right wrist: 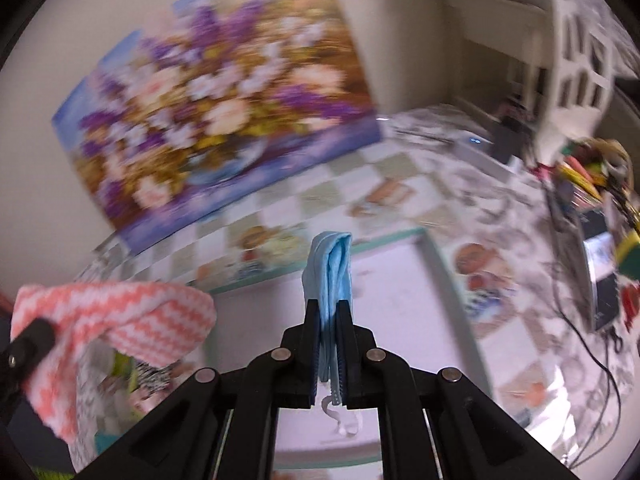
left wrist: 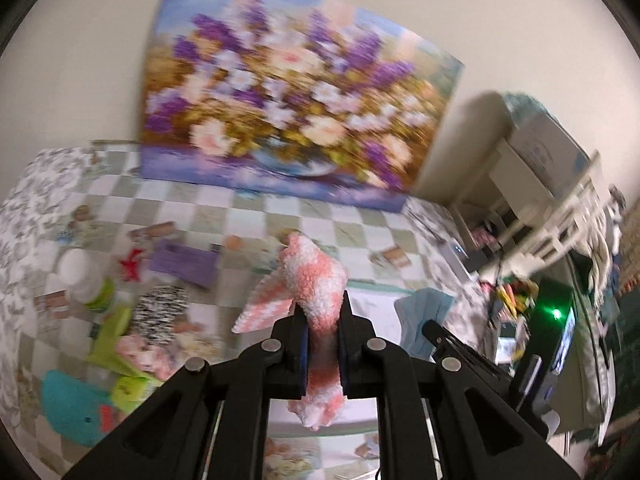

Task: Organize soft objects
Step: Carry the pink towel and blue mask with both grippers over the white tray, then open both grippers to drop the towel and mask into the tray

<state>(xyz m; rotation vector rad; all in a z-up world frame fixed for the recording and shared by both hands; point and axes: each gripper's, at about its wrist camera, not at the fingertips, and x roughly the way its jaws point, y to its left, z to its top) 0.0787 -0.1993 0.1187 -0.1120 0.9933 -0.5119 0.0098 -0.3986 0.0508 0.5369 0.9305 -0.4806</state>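
Left gripper [left wrist: 322,340]: pinching pink-white fuzzy sock [left wrist: 316,280], lifted for sorting | right gripper [right wrist: 330,344]: pinching blue face mask [right wrist: 330,276], tray [right wrist: 434,256] just beyond

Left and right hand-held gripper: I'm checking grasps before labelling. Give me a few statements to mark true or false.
1. The left hand-held gripper is shut on a pink-and-white fuzzy sock. True.
2. The right hand-held gripper is empty. False: it is shut on a light blue face mask.
3. A flower painting leans against the wall. True.
4. The tablecloth is plain red. False: it is checked, green and white.
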